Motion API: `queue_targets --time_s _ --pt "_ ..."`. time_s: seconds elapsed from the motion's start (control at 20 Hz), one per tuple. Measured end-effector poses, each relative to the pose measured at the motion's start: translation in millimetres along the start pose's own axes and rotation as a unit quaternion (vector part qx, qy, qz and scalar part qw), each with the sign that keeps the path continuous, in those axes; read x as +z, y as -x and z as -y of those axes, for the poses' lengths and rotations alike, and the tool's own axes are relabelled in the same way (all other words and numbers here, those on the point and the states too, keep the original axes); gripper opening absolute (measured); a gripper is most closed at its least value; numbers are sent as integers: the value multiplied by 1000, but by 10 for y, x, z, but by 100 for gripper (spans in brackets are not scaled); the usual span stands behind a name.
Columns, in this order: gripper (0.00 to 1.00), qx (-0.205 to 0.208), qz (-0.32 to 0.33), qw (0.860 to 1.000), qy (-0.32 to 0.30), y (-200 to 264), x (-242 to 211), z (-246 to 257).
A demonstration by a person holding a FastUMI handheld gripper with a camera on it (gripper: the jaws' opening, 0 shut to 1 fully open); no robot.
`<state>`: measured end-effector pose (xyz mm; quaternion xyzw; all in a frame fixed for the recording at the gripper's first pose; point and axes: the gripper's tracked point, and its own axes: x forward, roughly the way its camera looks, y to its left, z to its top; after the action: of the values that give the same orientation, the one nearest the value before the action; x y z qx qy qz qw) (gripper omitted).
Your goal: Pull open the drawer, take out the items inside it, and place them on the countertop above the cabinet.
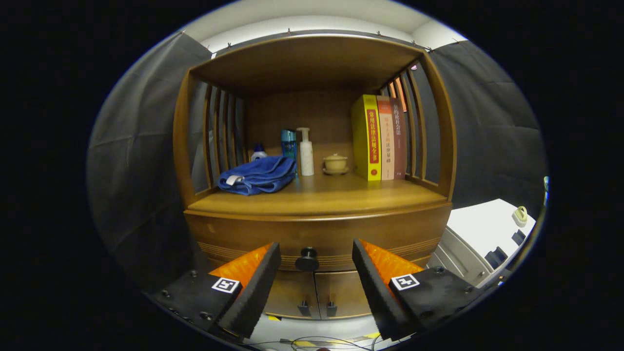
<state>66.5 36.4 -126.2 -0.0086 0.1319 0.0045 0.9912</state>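
Gripper view: gripper [316, 265] has jaws spread wide, holding nothing, lined up on the drawer knob [307, 259], which sits between the fingers and a bit beyond them. Drawer [319, 236] shut, contents hidden. Next, I'd say: advance straight, centre the knob between the fingers, close behind its round head, pull level so the wood front doesn't bind. Knob is small, dark, smooth, likely to slip. Cabinet is glossy curved brown wood with grooved trim. Worktop [317, 197] above carries a soft folded blue towel [257, 175], a white pump bottle [305, 152], a lidded cup [335, 163], upright books [379, 138].
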Motion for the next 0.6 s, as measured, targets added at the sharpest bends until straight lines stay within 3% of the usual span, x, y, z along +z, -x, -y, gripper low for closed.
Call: queue_targets --time_s 0.6 --pt "98 -8 -66 998 7 -717 -594 -41"
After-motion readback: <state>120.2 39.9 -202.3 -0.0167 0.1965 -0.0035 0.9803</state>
